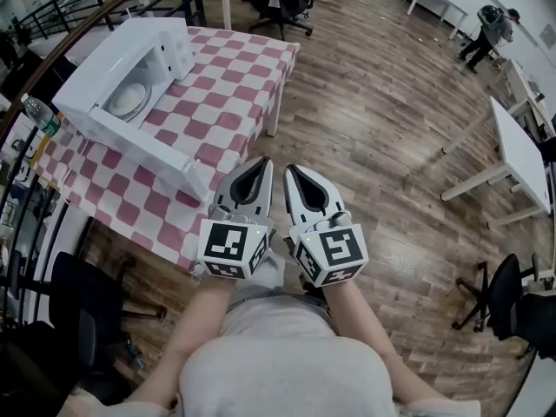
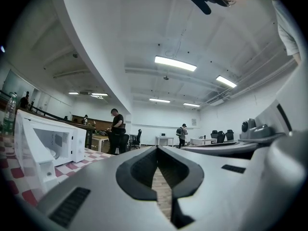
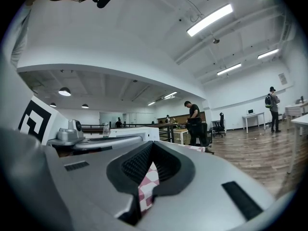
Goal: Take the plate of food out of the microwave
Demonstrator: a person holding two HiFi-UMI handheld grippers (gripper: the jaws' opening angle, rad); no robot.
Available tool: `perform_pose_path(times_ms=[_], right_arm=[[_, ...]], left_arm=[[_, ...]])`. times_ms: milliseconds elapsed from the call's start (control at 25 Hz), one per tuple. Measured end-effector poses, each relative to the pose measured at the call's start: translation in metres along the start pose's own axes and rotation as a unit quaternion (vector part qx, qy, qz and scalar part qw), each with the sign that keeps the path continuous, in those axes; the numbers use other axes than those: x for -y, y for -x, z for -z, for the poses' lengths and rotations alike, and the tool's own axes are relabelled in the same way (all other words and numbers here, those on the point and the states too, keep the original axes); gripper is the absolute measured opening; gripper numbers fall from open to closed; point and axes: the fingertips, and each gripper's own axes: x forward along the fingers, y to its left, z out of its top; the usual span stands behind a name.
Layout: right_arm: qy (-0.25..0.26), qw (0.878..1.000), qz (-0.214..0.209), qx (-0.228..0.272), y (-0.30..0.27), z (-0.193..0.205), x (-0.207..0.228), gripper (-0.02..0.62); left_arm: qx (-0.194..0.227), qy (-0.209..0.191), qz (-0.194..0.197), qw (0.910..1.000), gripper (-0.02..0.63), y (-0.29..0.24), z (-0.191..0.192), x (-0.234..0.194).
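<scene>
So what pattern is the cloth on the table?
Red and white checks. The tablecloth shows best in the head view.

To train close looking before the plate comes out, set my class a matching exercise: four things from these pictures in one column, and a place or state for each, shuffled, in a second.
Things
1. microwave
2. plate
3. right gripper
4. water bottle

Places or states
A. jaws together, nothing held
B. inside the oven cavity
C. door open, standing on the checked cloth
D. upright, left of the oven in the head view

Pairs: 1-C, 2-B, 3-A, 4-D
</scene>
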Motion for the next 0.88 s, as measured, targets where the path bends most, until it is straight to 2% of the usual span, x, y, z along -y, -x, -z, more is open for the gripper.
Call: perform_pose_path(times_ms=[560,880], right_arm=[[-0.01,0.999,-0.051,-0.011,-0.087,-0.001,0.042,0.026],[-0.007,0.996,-0.082,-0.021,-0.136,0.001,0.053,0.026]], left_arm=[[0.001,0.0,-0.071,0.9975,0.002,-0.072,-0.001,-0.054],[-0.001,0.018,-0.121,0.9925,0.002,-0.104,0.004,-0.092]])
